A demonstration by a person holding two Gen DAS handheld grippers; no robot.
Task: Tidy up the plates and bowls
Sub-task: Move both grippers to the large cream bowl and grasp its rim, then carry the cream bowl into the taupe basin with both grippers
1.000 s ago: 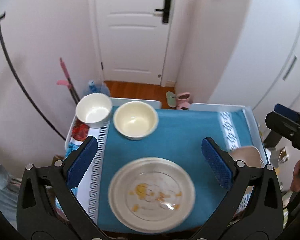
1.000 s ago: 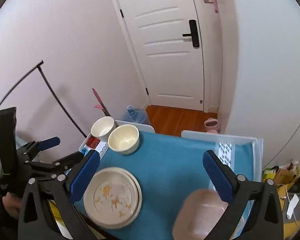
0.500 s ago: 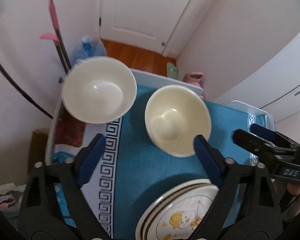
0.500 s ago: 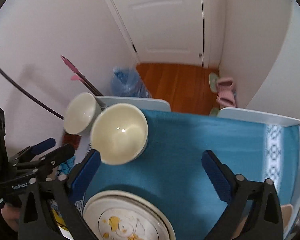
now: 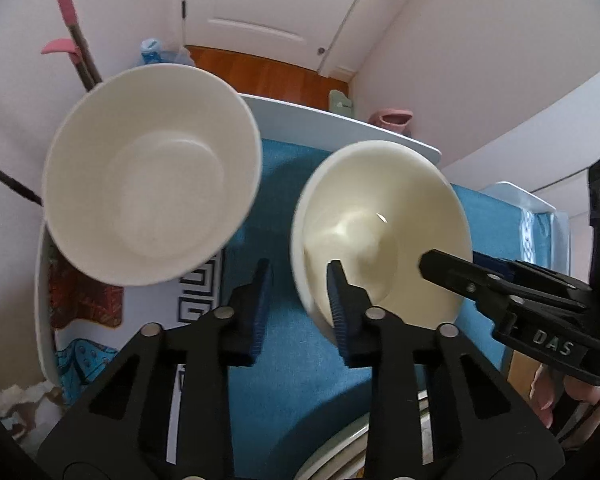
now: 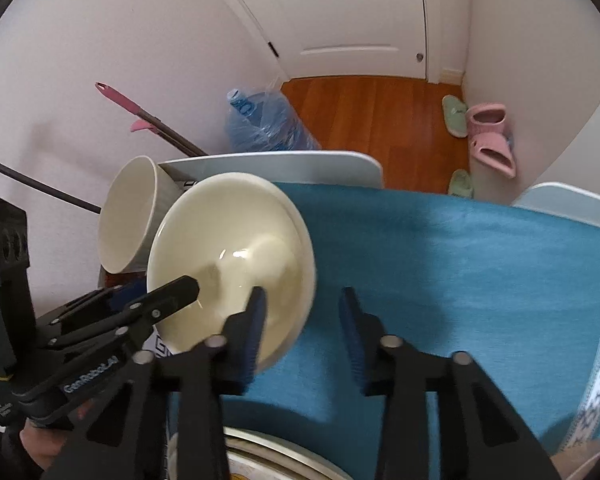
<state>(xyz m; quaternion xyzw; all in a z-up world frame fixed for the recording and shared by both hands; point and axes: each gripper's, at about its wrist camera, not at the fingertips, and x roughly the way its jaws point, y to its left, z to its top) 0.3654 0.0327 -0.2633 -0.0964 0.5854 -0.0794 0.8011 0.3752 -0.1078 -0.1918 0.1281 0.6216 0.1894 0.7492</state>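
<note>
A cream bowl (image 5: 380, 236) stands on the blue cloth, with a white bowl (image 5: 152, 176) close at its left. My left gripper (image 5: 300, 292) straddles the cream bowl's left rim, one finger inside and one outside. Its jaws are closing, and blue cloth still shows between the outer pad and the bowl wall. My right gripper (image 6: 302, 316) straddles the opposite rim of the cream bowl (image 6: 232, 256) the same way. Its jaws are also closing, with a gap at the outer pad. A stack of plates (image 6: 260, 456) lies at the near edge.
The blue cloth (image 6: 460, 264) covers a white table (image 6: 284, 164). Beyond the far edge are a water bottle (image 6: 264, 124), a pink-handled mop (image 6: 140, 112), slippers (image 6: 492, 140) and a closed door. A tan dish corner (image 6: 576, 456) shows at the lower right.
Both grippers came down and forward onto the cream bowl, and their jaws narrowed from wide open to a small gap around its rim. The plates slid to the bottom of both views.
</note>
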